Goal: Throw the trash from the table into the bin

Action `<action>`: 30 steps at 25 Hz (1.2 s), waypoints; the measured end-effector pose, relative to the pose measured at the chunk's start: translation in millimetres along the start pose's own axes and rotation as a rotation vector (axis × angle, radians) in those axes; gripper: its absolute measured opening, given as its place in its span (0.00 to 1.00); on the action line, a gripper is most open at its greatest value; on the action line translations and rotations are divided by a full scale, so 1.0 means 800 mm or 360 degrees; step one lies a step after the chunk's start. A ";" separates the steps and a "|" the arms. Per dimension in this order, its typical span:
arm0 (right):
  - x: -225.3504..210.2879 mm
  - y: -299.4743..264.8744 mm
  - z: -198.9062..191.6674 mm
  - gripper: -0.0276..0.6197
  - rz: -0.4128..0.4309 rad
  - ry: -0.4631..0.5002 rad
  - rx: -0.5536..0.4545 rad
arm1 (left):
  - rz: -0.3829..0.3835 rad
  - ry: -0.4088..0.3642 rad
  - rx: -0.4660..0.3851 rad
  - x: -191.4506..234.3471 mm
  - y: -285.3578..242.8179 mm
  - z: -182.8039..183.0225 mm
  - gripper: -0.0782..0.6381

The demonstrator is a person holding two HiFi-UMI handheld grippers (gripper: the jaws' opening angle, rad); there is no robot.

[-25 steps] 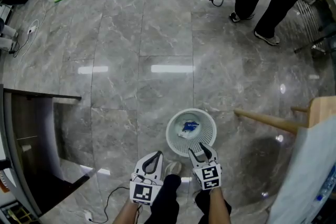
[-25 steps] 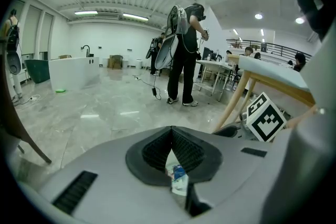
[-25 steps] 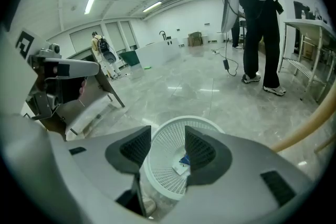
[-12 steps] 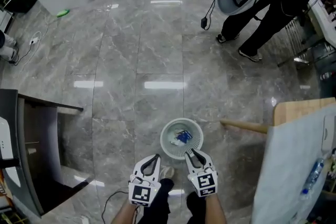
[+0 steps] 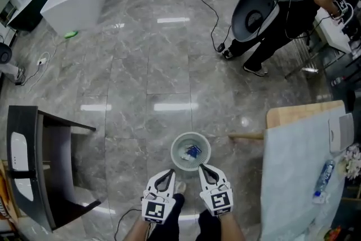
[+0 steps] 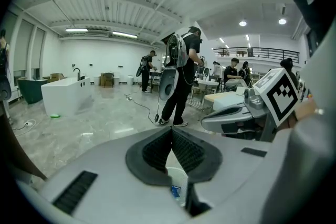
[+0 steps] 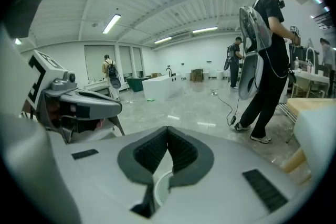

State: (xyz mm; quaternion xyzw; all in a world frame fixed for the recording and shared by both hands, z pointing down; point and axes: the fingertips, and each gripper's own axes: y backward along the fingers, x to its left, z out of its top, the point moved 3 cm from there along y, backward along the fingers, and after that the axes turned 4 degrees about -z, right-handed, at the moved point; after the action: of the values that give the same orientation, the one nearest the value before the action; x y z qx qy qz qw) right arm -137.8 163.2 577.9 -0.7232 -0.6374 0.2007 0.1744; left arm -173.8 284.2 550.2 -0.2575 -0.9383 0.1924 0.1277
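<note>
Left tool: jaws pressed together, empty.
Right tool: jaws just closed, pressed together, nothing between them.
Bin: on the floor just ahead of both tool tips, blue-and-white trash inside.
Bench: well off to the right tool's right, carrying a bottle (probably the next piece).
Hazards, as judged: the person's shoe, so near, could tip the bin; a tool arriving shut would knock the bottle rolling instead of pinching it.

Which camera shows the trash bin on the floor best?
The head view: it looks down into the whole round white bin, with blue trash inside. The left gripper view shows just a sliver with a bit of blue, and the right gripper view only a piece of the rim.
</note>
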 end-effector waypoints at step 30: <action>-0.062 0.165 0.094 0.05 -0.0230 -0.0103 -0.0313 | -0.0123 -0.0145 -0.0178 -0.112 0.015 0.133 0.12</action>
State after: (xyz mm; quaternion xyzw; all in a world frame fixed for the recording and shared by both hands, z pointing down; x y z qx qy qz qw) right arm -69.1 97.0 449.3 -0.6822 -0.7096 0.1474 0.0961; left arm -129.8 214.8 437.1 -0.2187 -0.9617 0.1460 0.0776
